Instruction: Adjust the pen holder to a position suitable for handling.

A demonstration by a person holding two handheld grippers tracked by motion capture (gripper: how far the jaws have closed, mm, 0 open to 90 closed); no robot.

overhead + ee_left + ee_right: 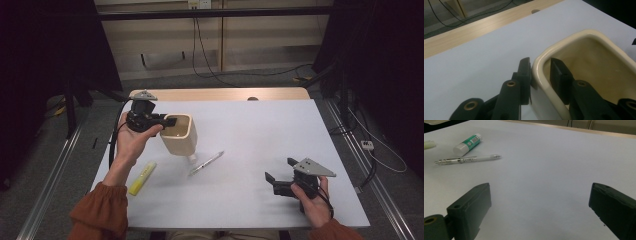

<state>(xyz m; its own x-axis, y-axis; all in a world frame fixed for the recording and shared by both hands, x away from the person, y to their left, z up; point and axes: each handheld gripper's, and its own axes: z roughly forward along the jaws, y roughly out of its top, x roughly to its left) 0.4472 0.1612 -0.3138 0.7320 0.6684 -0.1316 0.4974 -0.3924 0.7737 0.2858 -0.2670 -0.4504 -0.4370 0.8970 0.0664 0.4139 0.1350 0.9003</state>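
white table (260, 130): left gripper (167, 121) clamps the cup (181, 139) wall at 10 o'clock, lifting and tipping it; next, set it upright. right gripper (277, 176) rests, jaws apart.

Right gripper (541, 207), seen along its own two black jaws, which stood wide apart with nothing between them above the pale tabletop (554, 162). Beyond the jaws, at upper left, a clear pen (467, 159) lay flat, and just behind it lay a glue stick (467, 144) with a green label and white cap. A pale yellowish object (429, 144) was cut off by the left edge, too little of it visible to identify.
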